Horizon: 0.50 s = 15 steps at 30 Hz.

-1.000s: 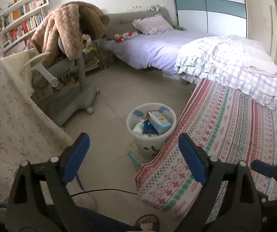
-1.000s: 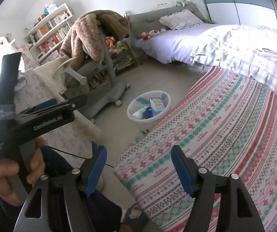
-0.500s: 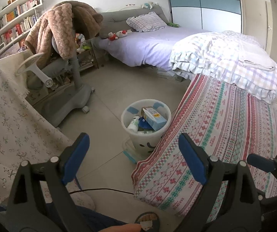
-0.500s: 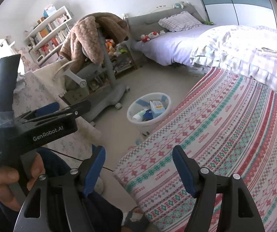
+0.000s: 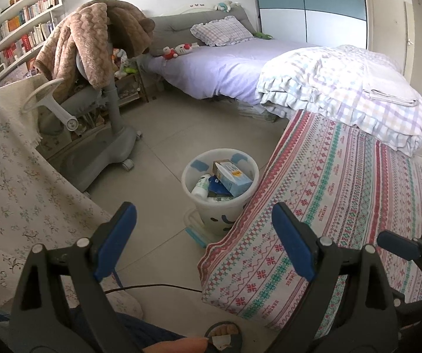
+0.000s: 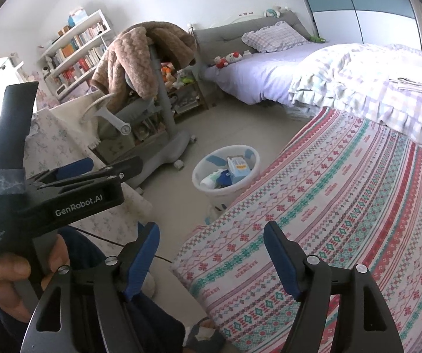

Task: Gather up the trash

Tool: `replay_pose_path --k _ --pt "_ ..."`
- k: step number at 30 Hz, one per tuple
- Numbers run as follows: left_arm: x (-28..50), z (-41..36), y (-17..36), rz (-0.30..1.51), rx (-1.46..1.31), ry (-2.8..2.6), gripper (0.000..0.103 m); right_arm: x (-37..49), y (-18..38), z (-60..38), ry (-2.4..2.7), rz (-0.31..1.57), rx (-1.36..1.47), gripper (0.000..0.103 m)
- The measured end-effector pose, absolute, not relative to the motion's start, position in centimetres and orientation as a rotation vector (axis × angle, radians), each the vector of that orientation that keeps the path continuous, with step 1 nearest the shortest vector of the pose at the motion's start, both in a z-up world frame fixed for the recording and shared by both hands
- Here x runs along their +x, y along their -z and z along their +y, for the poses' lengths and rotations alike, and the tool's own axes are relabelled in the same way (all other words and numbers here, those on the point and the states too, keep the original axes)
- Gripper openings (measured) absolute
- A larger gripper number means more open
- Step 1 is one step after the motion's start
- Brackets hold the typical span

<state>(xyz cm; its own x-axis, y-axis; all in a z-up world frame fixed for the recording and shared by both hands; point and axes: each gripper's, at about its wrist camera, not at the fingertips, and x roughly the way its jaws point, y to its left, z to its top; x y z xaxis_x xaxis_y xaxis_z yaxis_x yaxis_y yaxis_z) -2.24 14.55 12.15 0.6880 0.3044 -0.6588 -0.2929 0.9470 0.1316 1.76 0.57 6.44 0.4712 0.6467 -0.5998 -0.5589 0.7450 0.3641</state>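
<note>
A: Left to right, what is shown, and why does it lie so?

B: The left gripper (image 5: 203, 239) has its fingers (image 5: 116, 238) spread wide with nothing between them; its aim slopes down toward the floor. Ahead of the gap, slightly toward its right finger, stands the white bin (image 5: 242, 210), upright on the floor and touching the edge of the patterned bed cover (image 5: 343, 206). It probably stands there so that it can be reached from the bedside.

A: Which way does the trash point?

B: The bin's mouth faces up. A blue carton (image 5: 233, 178) leans inside, its long axis tilted, upper end toward the far rim; a small white bottle (image 5: 201, 186) slants beside it.

A: And the right gripper?

B: The right gripper (image 6: 211, 257) is open too, its fingers empty. The bin (image 6: 225, 189) sits well beyond them, about centred on the gap. No loose trash is visible outside it, so collection looks largely done.
</note>
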Motion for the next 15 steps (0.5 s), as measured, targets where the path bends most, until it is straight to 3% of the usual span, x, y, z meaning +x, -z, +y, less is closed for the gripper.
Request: replay_pose_path --k 15 --pt "-2.20 14.68 -11.93 0.744 0.015 -0.331 0.093 1.77 -6.20 0.59 -0.740 0.793 0.118 0.075"
